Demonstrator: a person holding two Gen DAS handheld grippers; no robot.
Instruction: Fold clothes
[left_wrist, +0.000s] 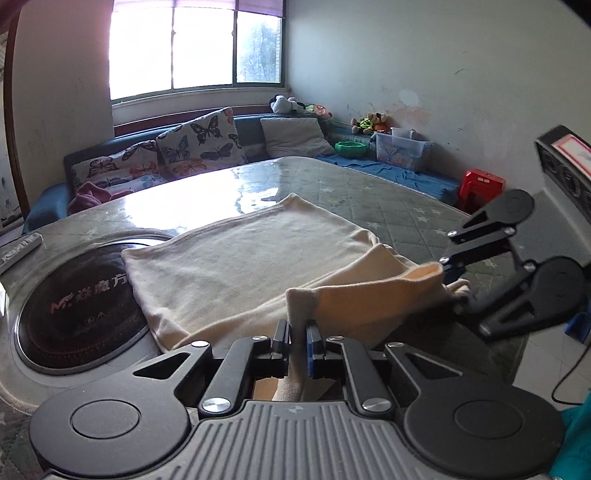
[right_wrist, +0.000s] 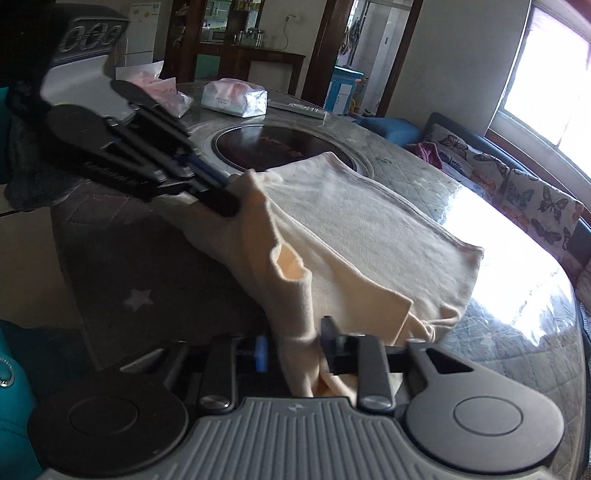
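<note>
1. The cloth (left_wrist: 251, 258) lies flat on the table (left_wrist: 388, 206), its near part lifted off the near edge.
2. The left gripper (left_wrist: 297, 345) is clamped on one near corner.
3. The right gripper (right_wrist: 295, 345) pinches the other; its jaws look closed.
4. The hob (left_wrist: 77, 306) touches the cloth's left edge.

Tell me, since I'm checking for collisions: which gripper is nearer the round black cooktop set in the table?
Left. The left gripper grips the cream garment right beside the cooktop; the right gripper holds the garment's far end, away from it.
</note>
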